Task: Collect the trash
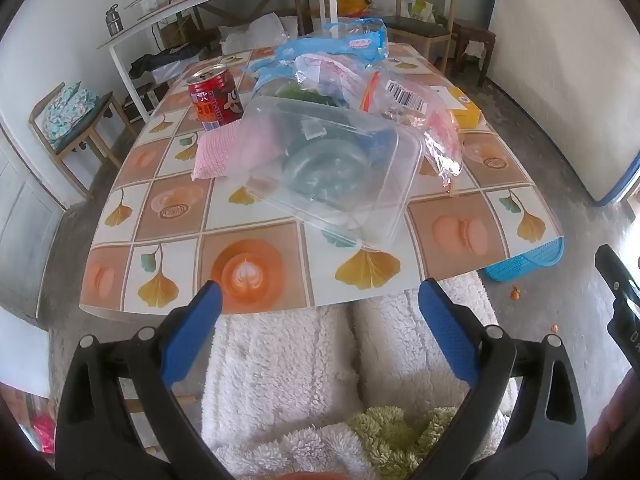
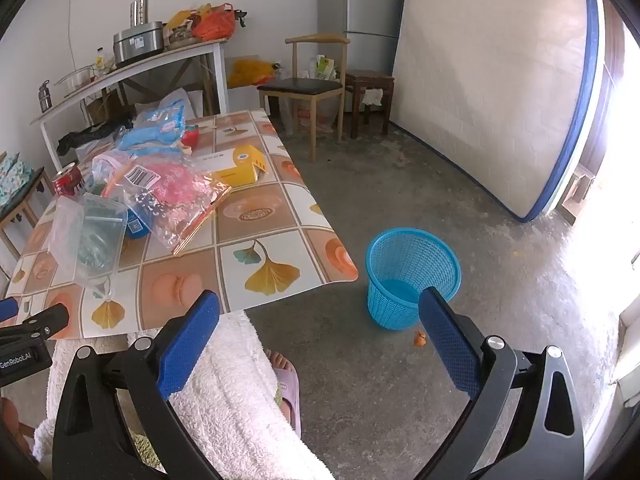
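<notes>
- Looking along the left hand-held gripper (image 1: 320, 300), its blue fingers stand wide apart and empty over the worktop's (image 1: 256, 264) near edge; the clear plastic container (image 1: 340, 176) lies ahead mid-worktop, with a red drink can (image 1: 214, 96) and crumpled wrappers (image 1: 340, 52) behind it.
- Right wrist view: the right hand-held gripper (image 2: 320, 312) is spread wide, empty, above the floor; the blue trash basket (image 2: 412, 276) stands just beyond its right finger, the plastic litter well off left.

— What trash is on my table?
— Clear plastic container (image 1: 336, 176) tilted on the pile; red can (image 1: 216, 98) upright behind it; crumpled wrappers (image 2: 172, 196); yellow box (image 2: 238, 168).
— And the bin?
— Blue mesh basket (image 2: 412, 276), upright on the floor, just beside the table corner.
</notes>
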